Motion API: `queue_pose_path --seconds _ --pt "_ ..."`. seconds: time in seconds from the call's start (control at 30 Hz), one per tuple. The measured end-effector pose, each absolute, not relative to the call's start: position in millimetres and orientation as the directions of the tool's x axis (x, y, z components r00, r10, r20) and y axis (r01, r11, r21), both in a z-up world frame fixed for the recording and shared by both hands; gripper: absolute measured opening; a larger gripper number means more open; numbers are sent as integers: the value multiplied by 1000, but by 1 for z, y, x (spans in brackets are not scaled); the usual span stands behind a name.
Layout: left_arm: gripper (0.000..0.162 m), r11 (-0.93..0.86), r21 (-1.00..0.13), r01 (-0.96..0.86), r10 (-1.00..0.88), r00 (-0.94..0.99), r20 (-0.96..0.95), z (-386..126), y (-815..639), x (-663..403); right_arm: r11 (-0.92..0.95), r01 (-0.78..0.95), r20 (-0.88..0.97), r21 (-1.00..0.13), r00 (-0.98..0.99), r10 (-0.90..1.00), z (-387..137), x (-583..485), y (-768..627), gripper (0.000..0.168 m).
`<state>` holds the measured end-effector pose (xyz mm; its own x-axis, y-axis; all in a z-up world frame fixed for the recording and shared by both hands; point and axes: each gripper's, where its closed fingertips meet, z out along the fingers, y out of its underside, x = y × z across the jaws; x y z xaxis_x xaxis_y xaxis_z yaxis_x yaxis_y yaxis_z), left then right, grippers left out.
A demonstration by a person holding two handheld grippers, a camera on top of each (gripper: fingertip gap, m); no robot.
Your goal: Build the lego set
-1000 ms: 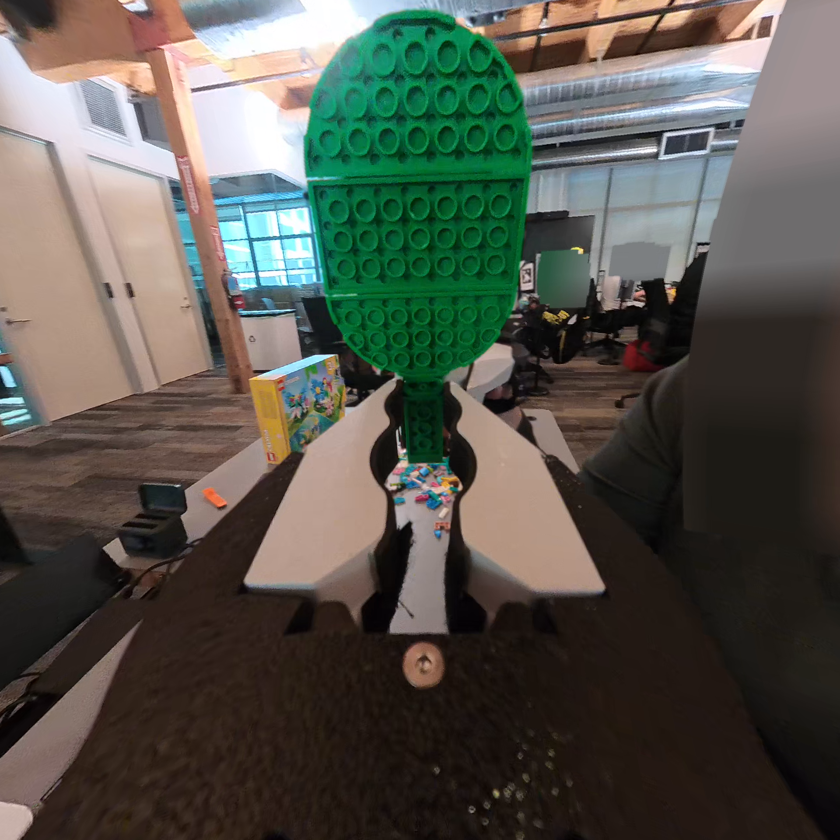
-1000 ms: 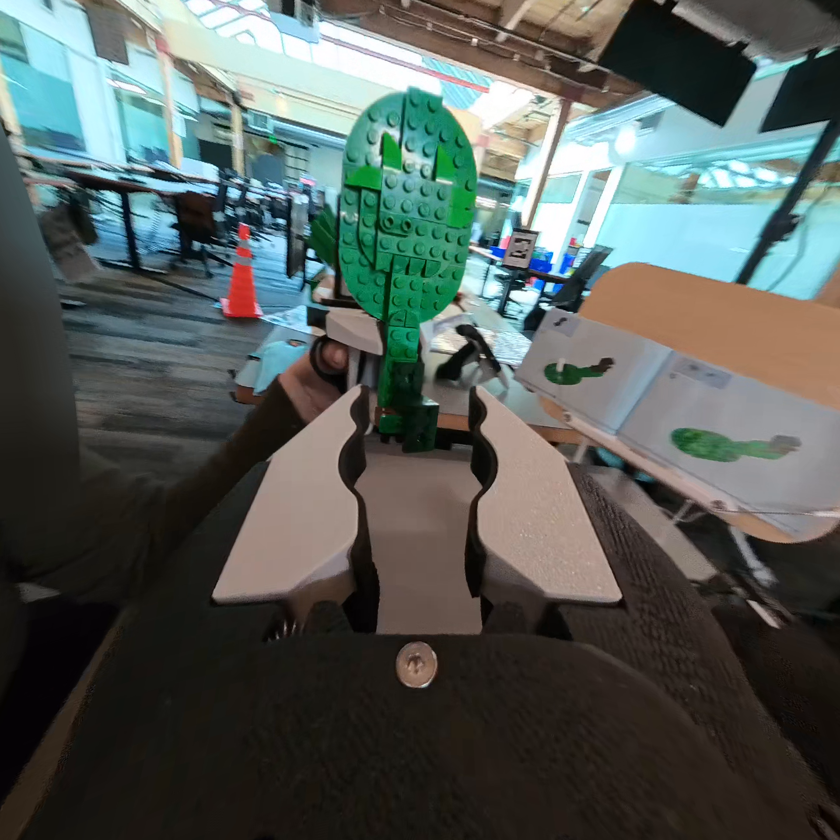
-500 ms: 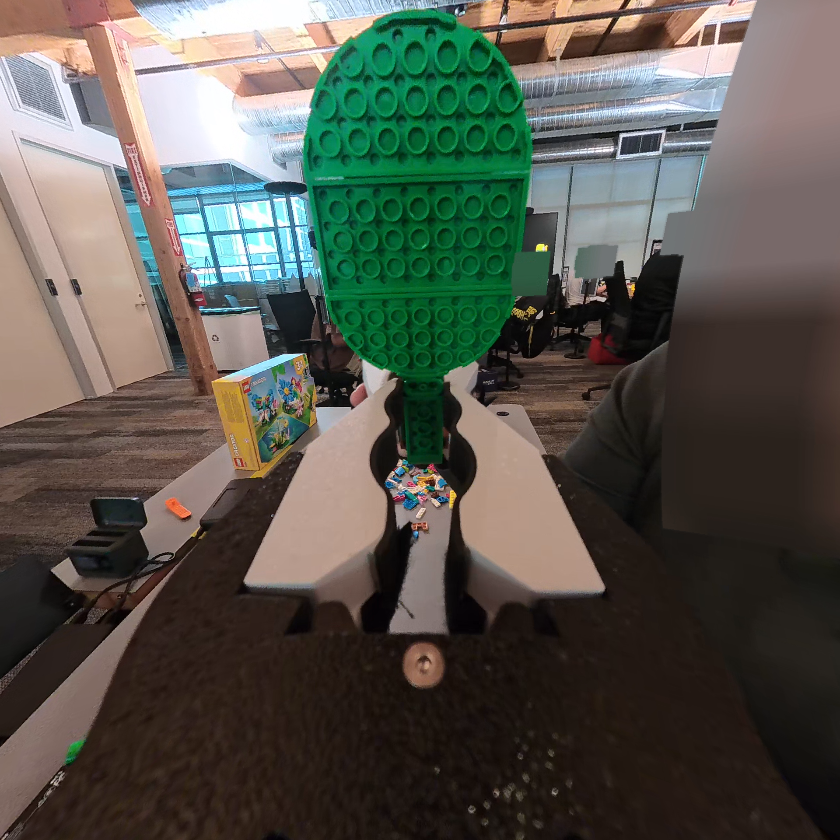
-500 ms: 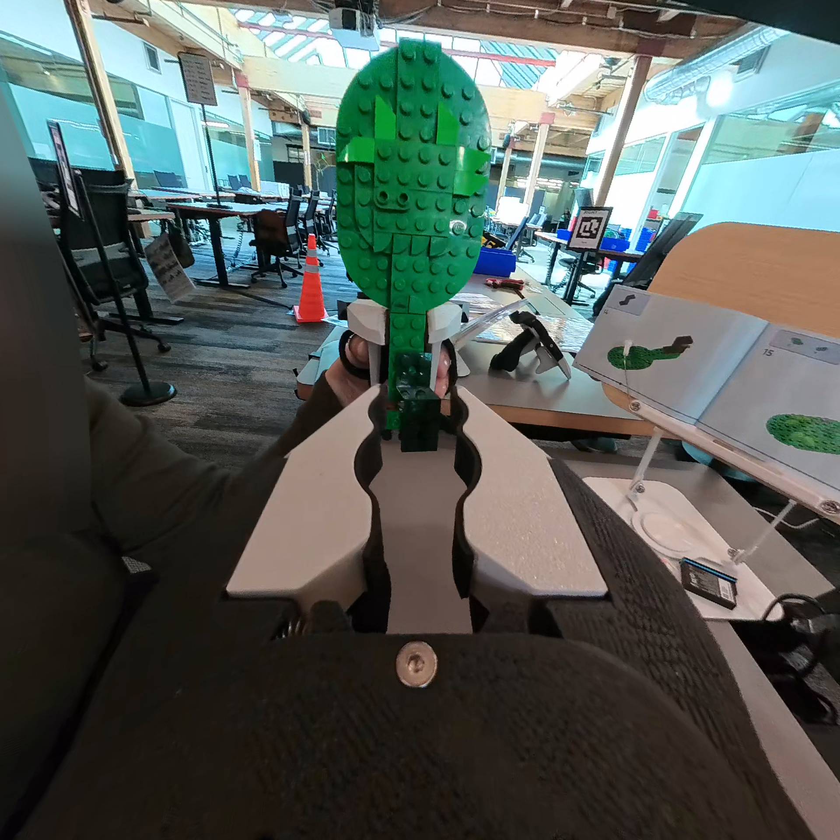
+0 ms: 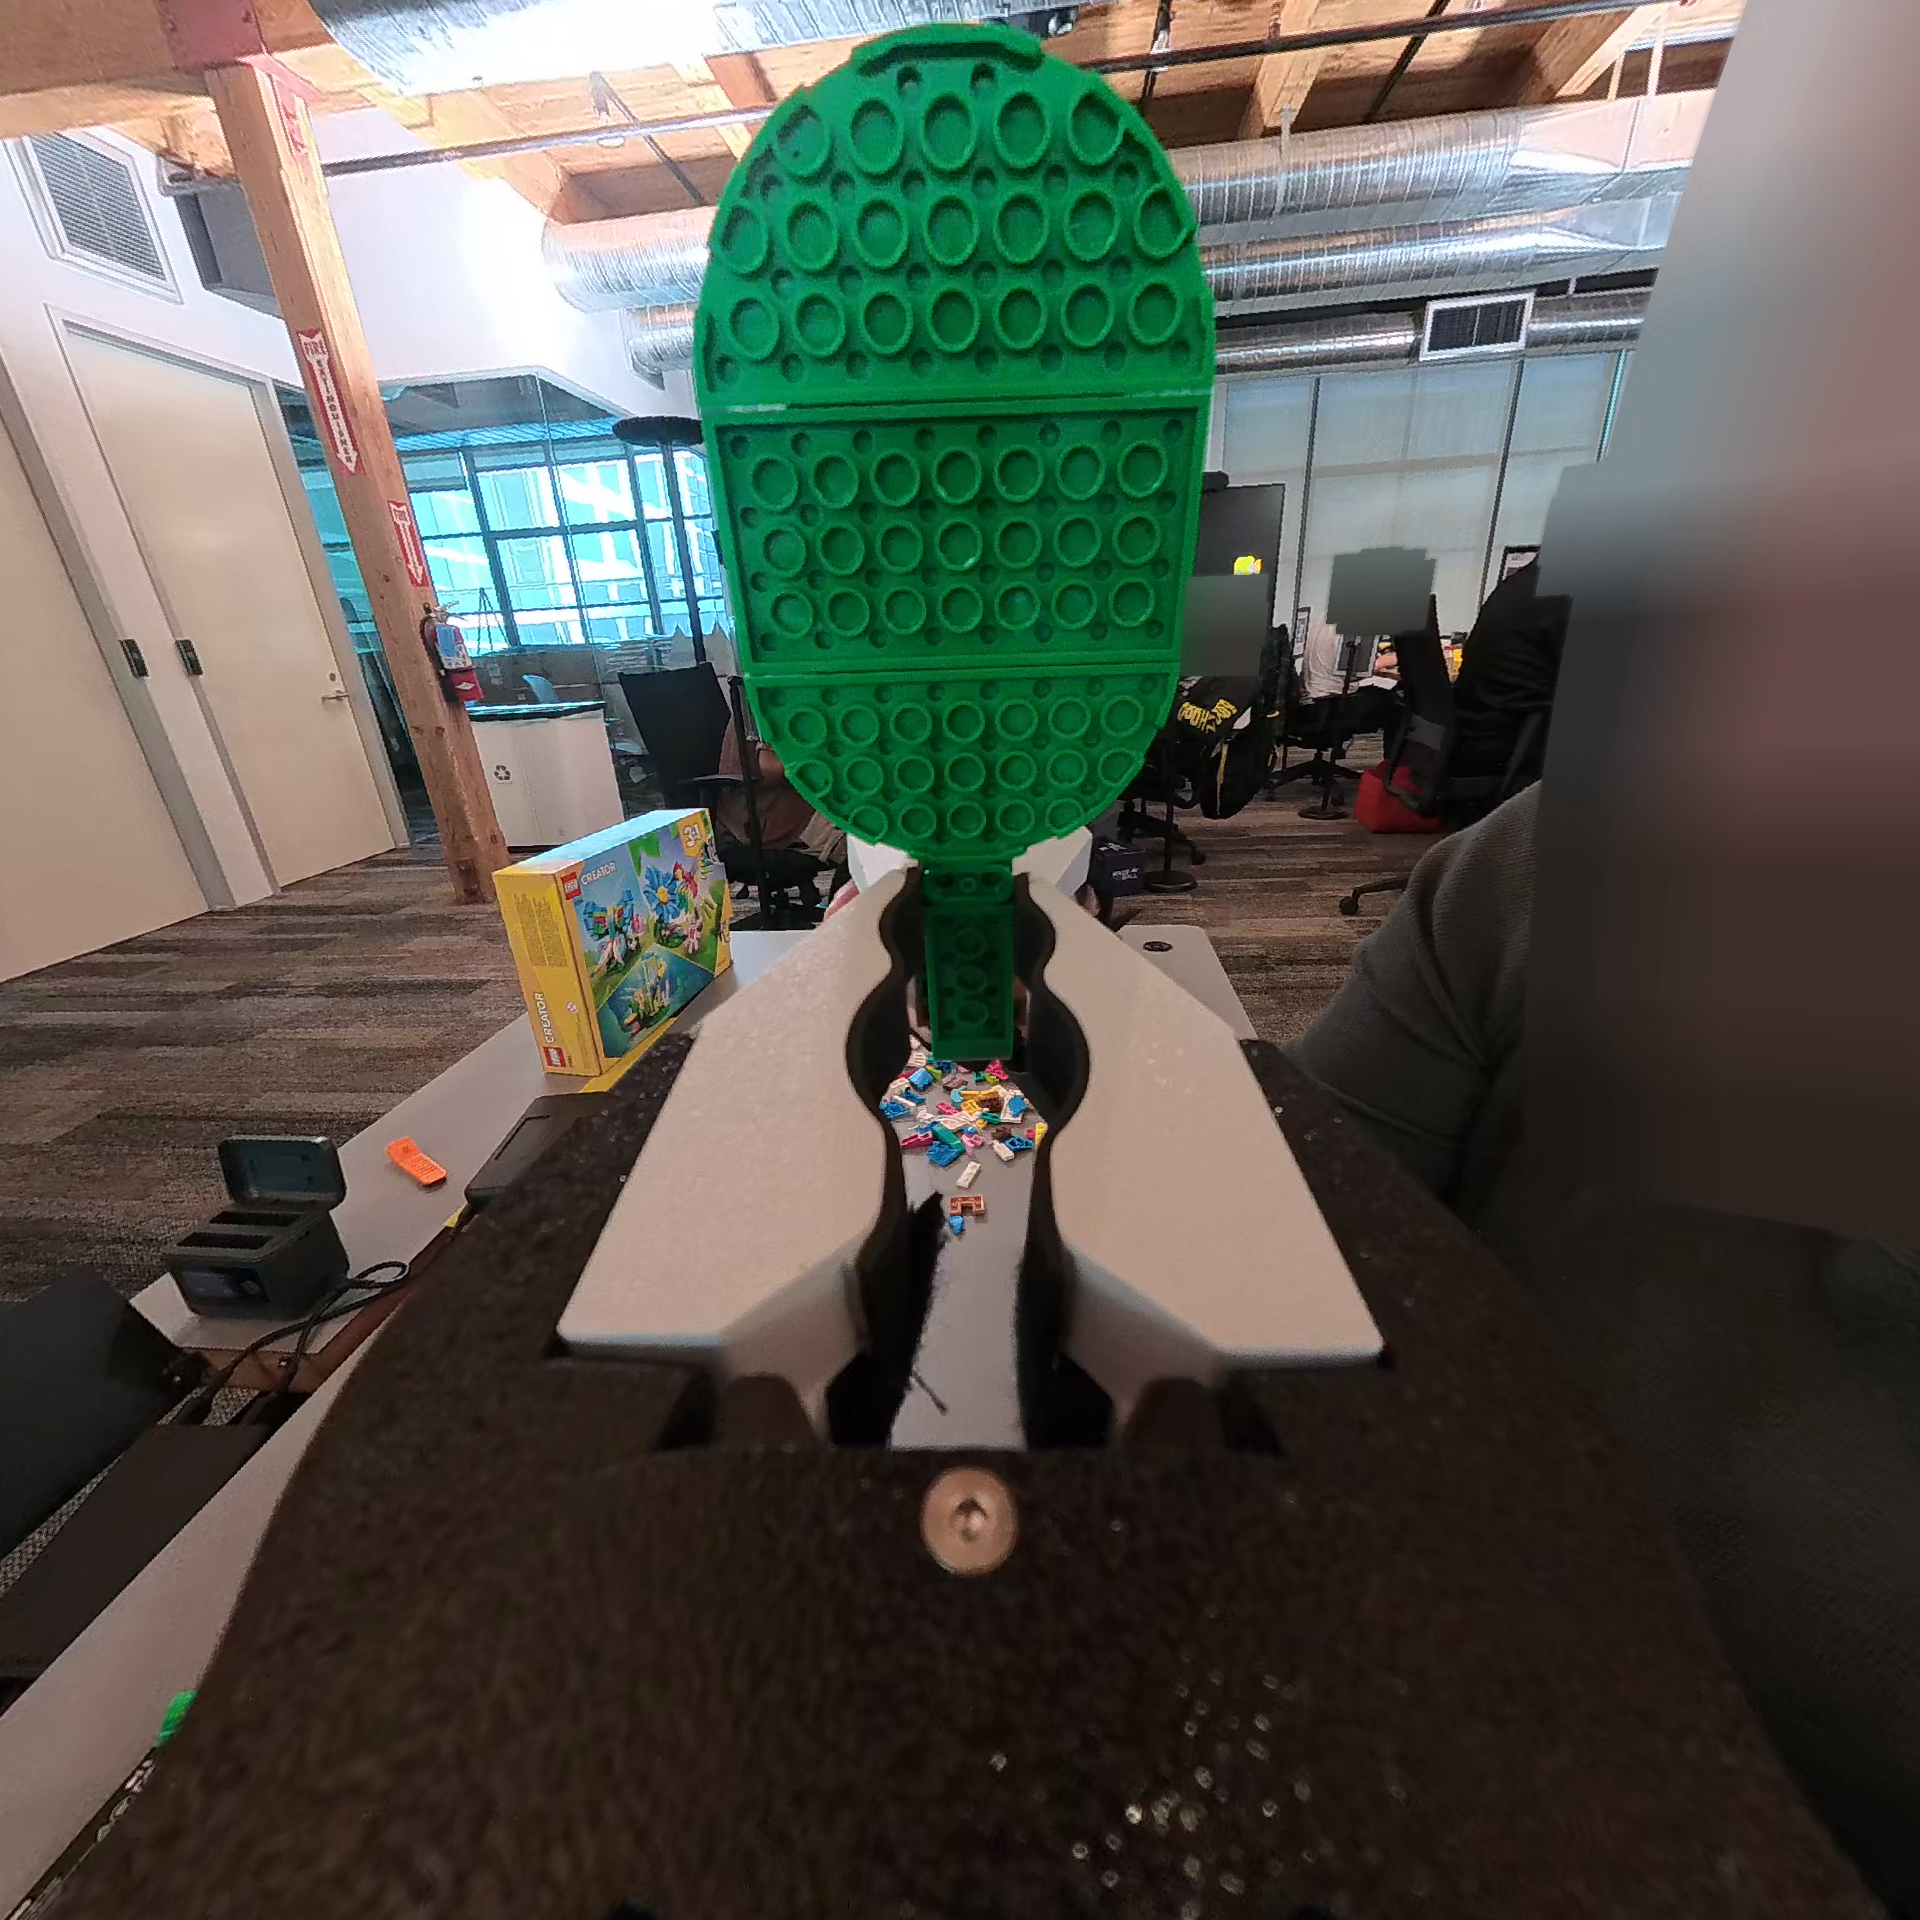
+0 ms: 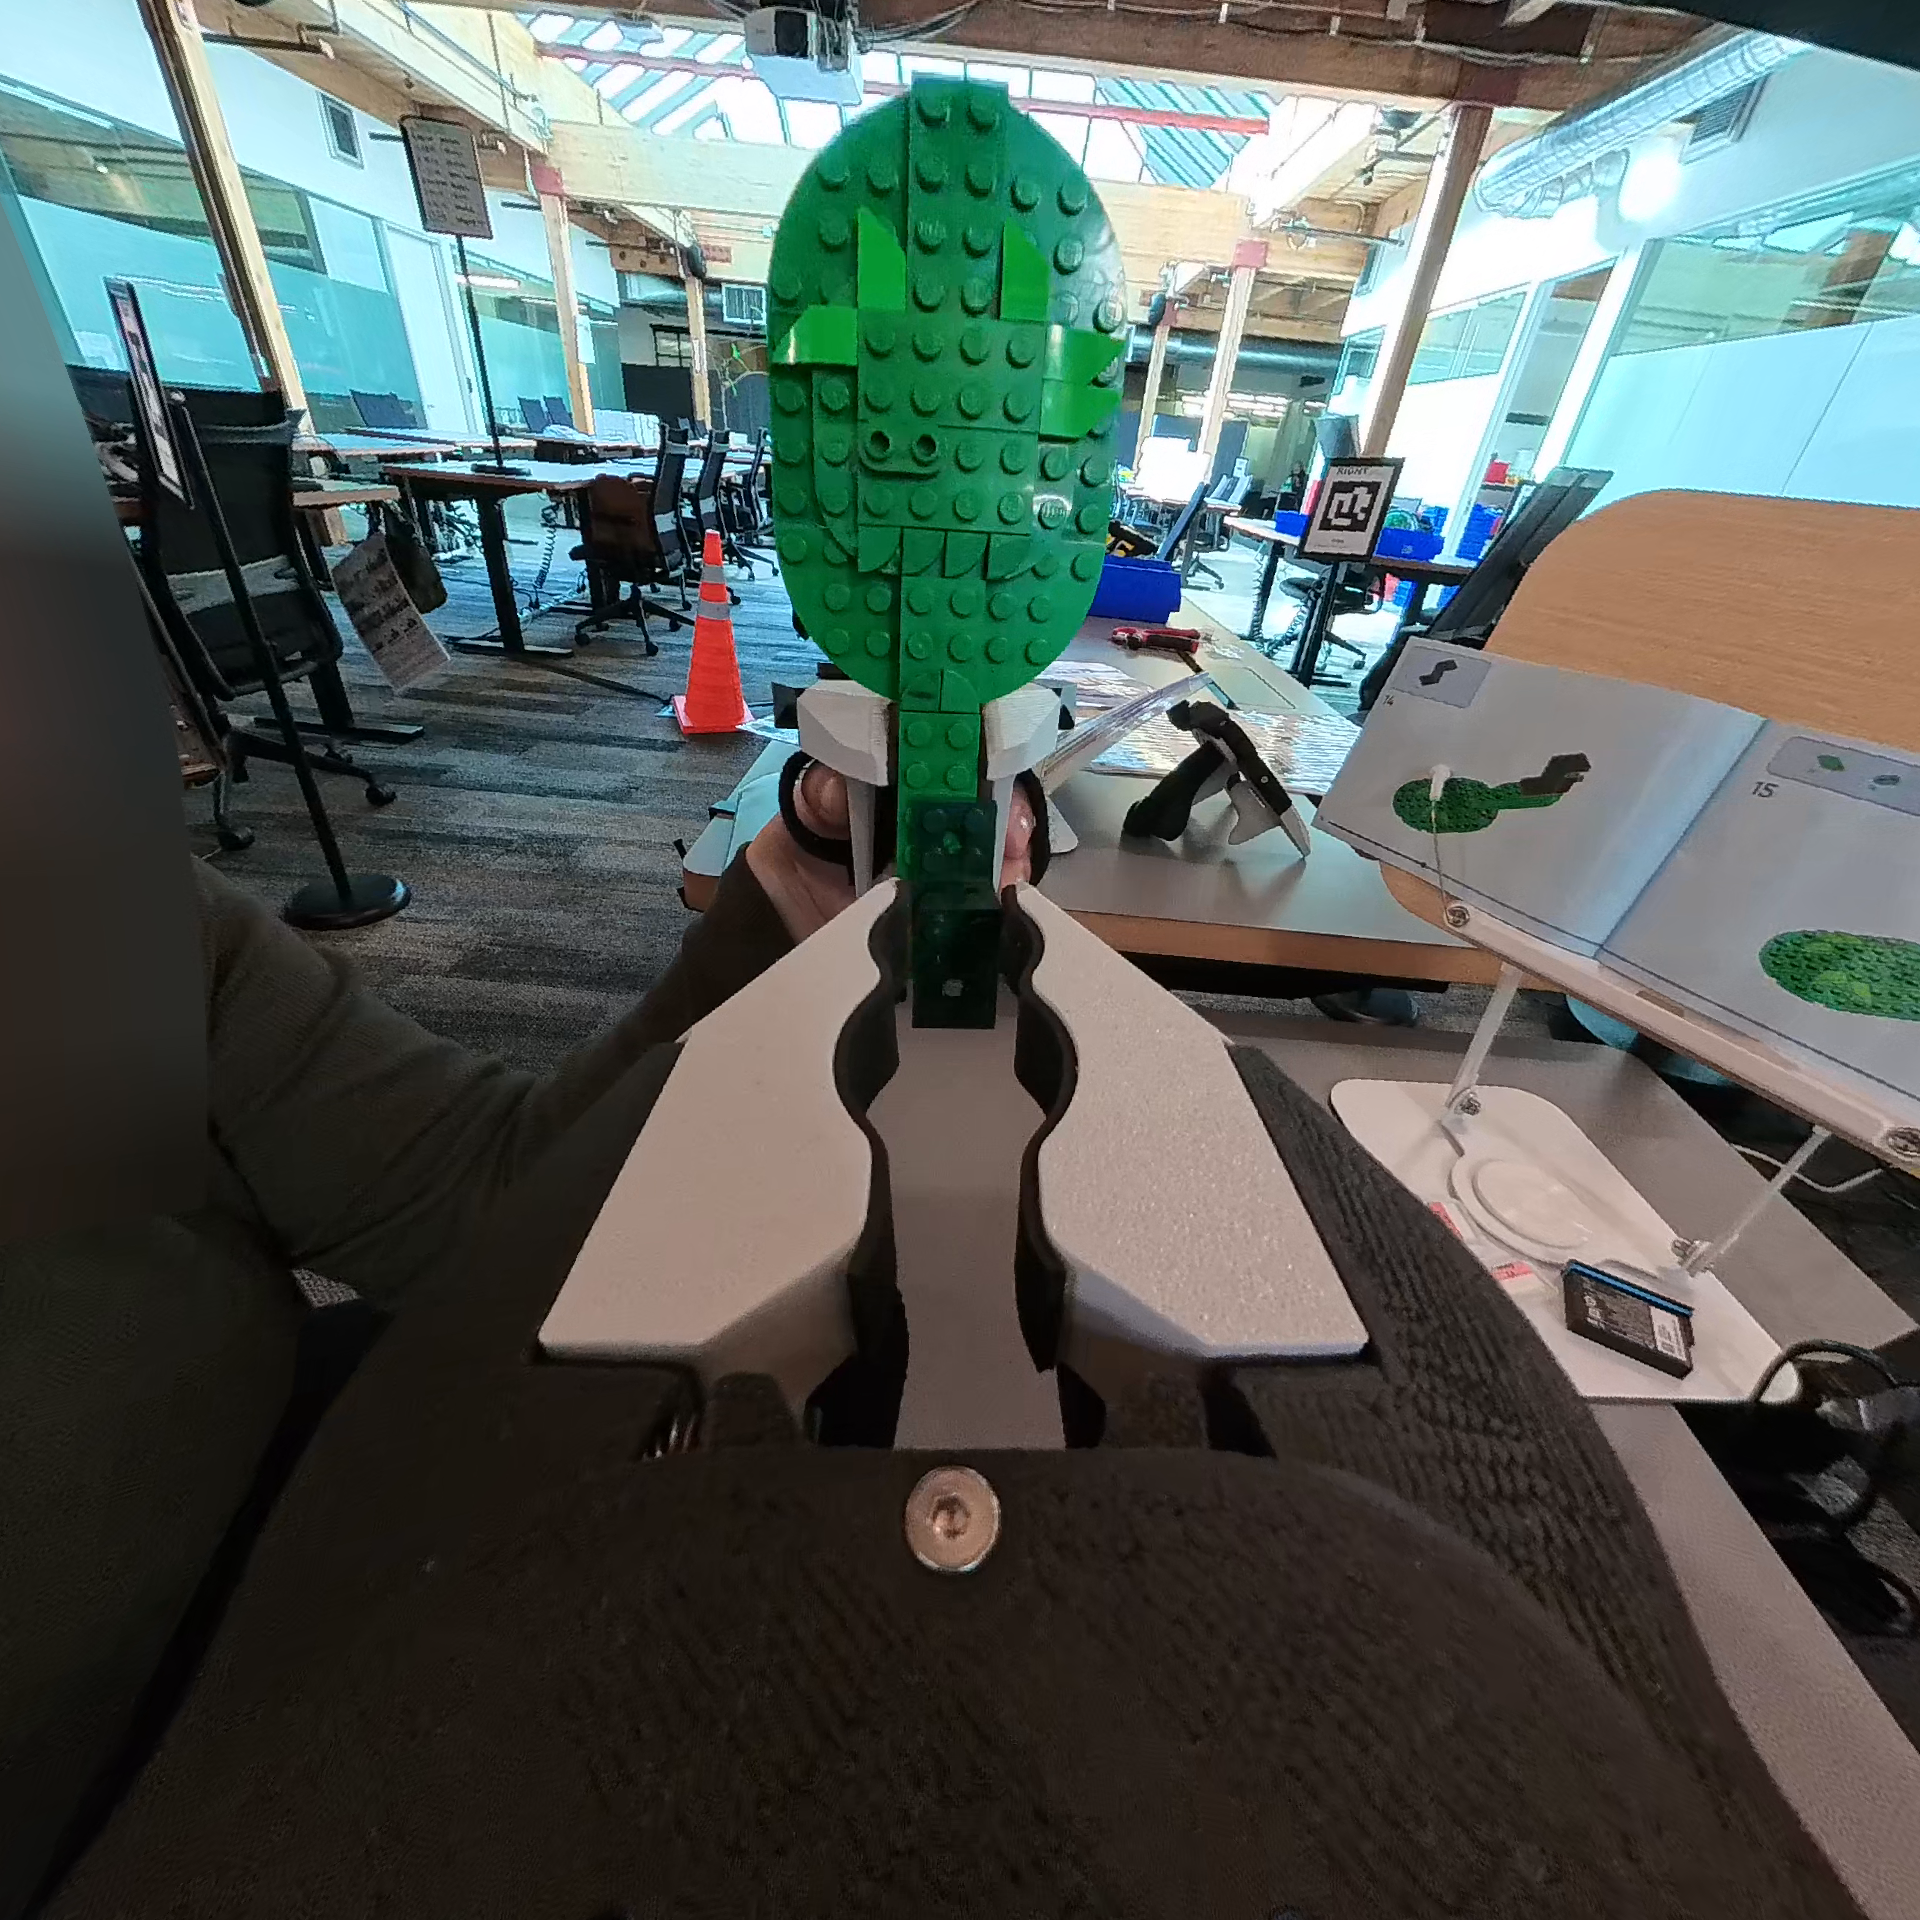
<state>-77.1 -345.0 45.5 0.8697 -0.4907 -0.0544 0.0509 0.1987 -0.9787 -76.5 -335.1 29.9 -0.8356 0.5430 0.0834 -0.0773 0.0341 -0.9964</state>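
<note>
A green oval Lego leaf build with a narrow stem is held upright in the air between both grippers. The left wrist view shows its underside (image 5: 956, 499). The right wrist view shows its studded top (image 6: 945, 416). My left gripper (image 5: 966, 925) is shut on the stem, and its white fingers (image 6: 842, 727) show behind the stem in the right wrist view. My right gripper (image 6: 956, 925) faces it, with its jaws closed on the dark green brick (image 6: 954, 956) at the stem's lower end.
A pile of small loose bricks (image 5: 966, 1122) lies on the grey table below. A yellow Lego box (image 5: 613, 935), an orange separator (image 5: 416, 1161) and a black case (image 5: 260, 1236) are to the left. An open instruction booklet (image 6: 1621, 821) stands on a holder at the right. Less than 4 cm separates the two grippers' tips.
My right gripper's jaws have narrowed from wide apart onto the dark green brick at the stem's end. The leaf build has come upright and centred in the right view. The left grip is unchanged.
</note>
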Motion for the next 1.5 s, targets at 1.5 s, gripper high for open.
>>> queue_pose_path --seconds 1.5 --pt "14 256 -965 53 -279 960 -21 58 -338 -109 161 -287 300 -944 -546 782 59 -93 -331 60"
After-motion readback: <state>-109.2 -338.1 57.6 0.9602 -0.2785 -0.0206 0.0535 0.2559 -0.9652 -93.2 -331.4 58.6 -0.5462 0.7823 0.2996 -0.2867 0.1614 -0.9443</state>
